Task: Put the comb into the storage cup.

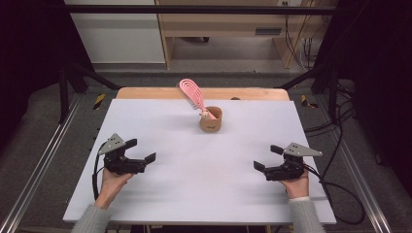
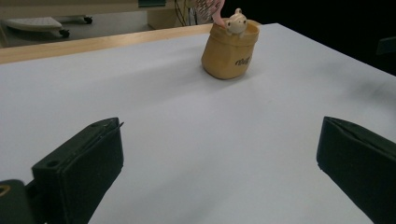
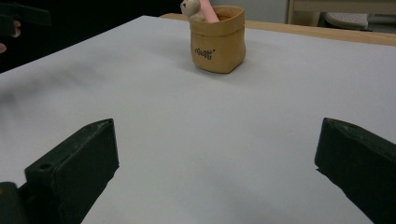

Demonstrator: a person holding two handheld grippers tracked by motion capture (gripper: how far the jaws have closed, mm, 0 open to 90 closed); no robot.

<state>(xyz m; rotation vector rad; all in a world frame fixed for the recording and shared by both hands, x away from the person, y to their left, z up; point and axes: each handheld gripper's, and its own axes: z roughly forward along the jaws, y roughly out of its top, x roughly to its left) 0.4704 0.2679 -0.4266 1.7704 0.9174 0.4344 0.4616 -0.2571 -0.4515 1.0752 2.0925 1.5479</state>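
I hold my left tool (image 1: 144,151) low over the near left part of the white surface (image 1: 160,126), its jaws spread wide with nothing between them. My right tool (image 1: 267,158) sits opposite, over the near right part, and its jaws are spread just as wide and just as empty. Both point inward and slightly away from me.

Well ahead of both tools, toward the far middle of the surface, stands a small tan pot (image 1: 211,120), upright. A pink comb (image 1: 191,94) leans out of it, tilted back and to the left. A small pale figure (image 2: 235,21) perches at the pot's rim, perhaps a little bear; it's too small to tell.
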